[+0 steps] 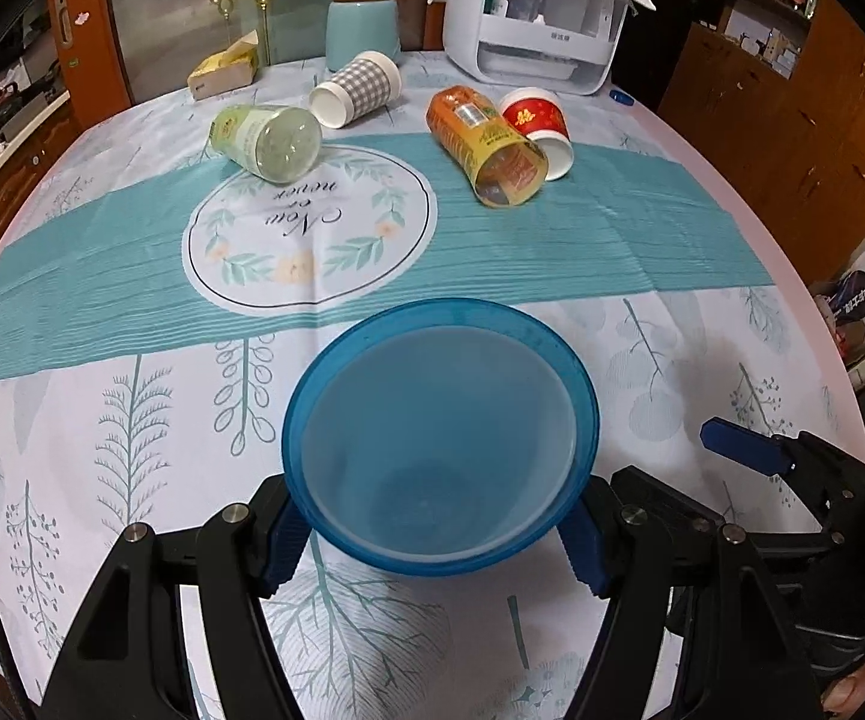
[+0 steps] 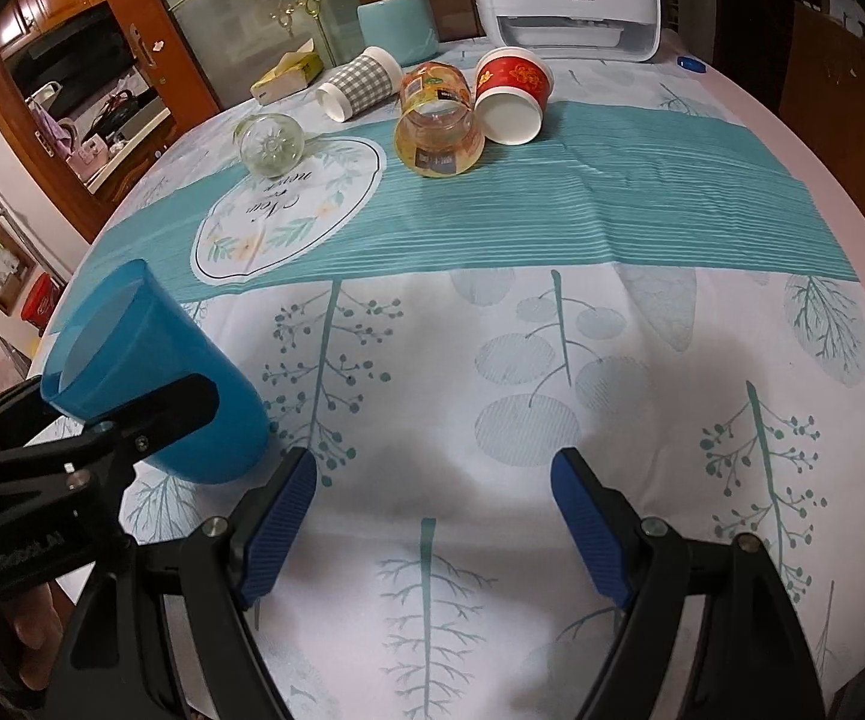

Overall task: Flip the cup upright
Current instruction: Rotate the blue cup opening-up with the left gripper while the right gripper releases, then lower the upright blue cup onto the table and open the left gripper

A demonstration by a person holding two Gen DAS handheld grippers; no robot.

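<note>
My left gripper [image 1: 432, 540] is shut on a blue plastic cup [image 1: 439, 438], its open mouth facing away and up; in the right wrist view the blue cup [image 2: 156, 384] is tilted with its base near the cloth. My right gripper [image 2: 434, 525] is open and empty, low over the tablecloth, just right of the cup. It also shows in the left wrist view [image 1: 750, 450]. Farther back several cups lie on their sides: an orange clear cup [image 1: 489, 144], a red paper cup [image 1: 540, 126], a checked paper cup [image 1: 357, 90] and a green clear cup [image 1: 267, 138].
A round table with a leaf-print cloth [image 2: 552, 360] and teal band. At the back stand a white appliance [image 1: 540, 18], a light blue canister [image 1: 363, 30] and a tissue box [image 1: 222, 72]. Wooden cabinets [image 1: 792, 120] stand to the right.
</note>
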